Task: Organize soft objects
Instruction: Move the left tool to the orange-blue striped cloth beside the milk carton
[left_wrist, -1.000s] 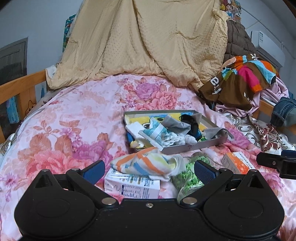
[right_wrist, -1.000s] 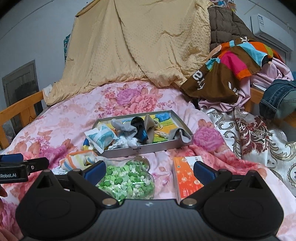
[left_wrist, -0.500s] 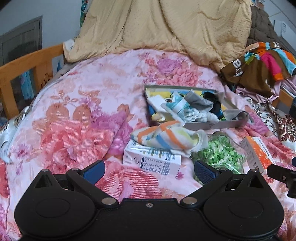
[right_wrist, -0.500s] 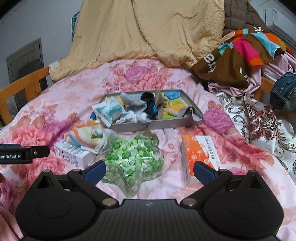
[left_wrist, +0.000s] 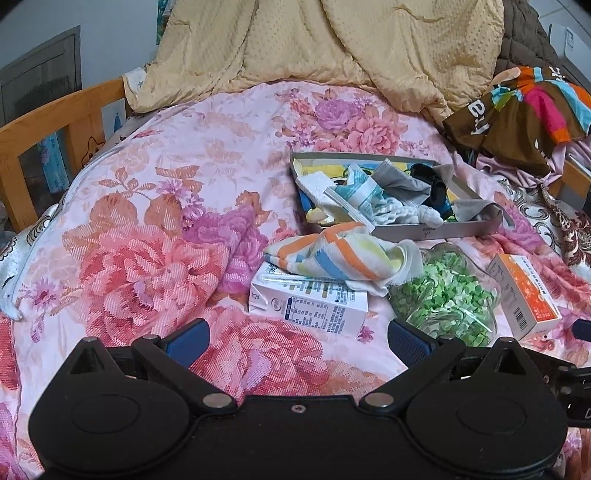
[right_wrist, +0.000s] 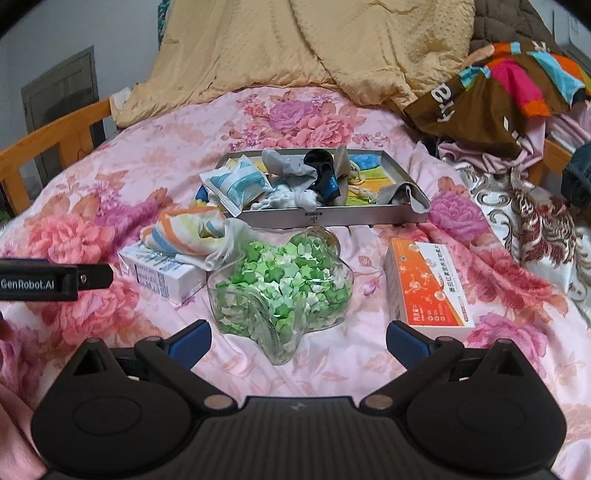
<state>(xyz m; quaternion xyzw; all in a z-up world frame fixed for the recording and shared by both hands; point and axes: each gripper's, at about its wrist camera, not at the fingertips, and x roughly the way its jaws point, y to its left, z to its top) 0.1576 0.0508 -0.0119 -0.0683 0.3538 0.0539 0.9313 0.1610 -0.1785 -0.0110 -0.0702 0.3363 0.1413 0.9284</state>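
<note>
Left tongs (left_wrist: 297, 338): spread wide, holding nothing, hovering low over the floral bedspread (left_wrist: 147, 221), just short of the milk carton (left_wrist: 308, 304).
Striped cloth (left_wrist: 332, 254): the one soft piece outside the tray; it lies crumpled across the top of the milk carton, its frayed end touching the star jar (left_wrist: 443, 299).
Tray (right_wrist: 332, 216): sits on the bed behind the cloth, already piled with socks, a sealed pouch and other soft bits; some hang over its near rim.
Star jar, in the right view (right_wrist: 280, 291): a clear star-shaped container of green paper stars, directly ahead of the right tongs.
Right tongs (right_wrist: 298, 341): also spread, empty, near the jar.
Orange box (right_wrist: 424, 284): flat on the bedspread, right of the jar, apart from it.
Step in hand: likely the approach to the striped cloth, not yet gripped.
Next move: the left tongs should reach over the carton, pinch a raised fold, lift clear of carton and jar, and carry it to the tray.
</note>
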